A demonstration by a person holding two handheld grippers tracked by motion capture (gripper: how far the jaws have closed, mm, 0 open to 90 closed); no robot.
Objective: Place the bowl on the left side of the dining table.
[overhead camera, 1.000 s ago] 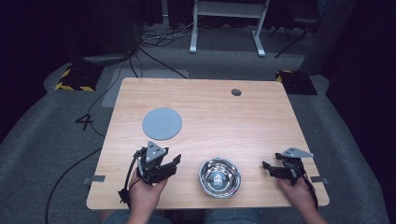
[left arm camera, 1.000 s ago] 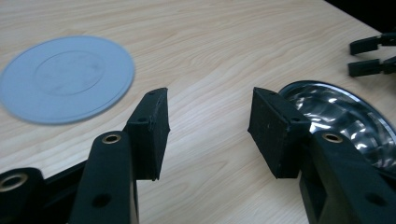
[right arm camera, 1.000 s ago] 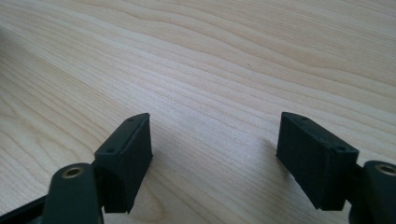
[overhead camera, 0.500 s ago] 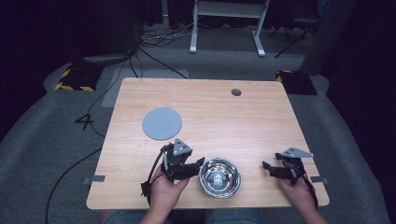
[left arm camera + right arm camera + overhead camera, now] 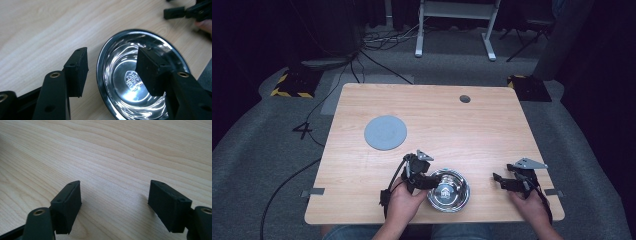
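High view: bowl (image 5: 448, 190) sitting on the table (image 5: 432, 115) near the front edge, centre. Left gripper (image 5: 427, 181) reaching in at its left rim, right gripper (image 5: 499, 181) resting well apart to the right, grey disc (image 5: 385, 132) lying farther back on the left.

Left gripper view: jaws having just been opening, now standing about half apart and straddling the rim, 1 pad outside over bare wood, 1 inside over the basin; not pressing, nothing held. Looking like thin polished steel, so probably light, stiff and slippery; pinching the rim wall being the likely best hold, with some risk of sliding or tipping.

Right gripper view: 2 jaws standing wide over bare wood, holding nothing.
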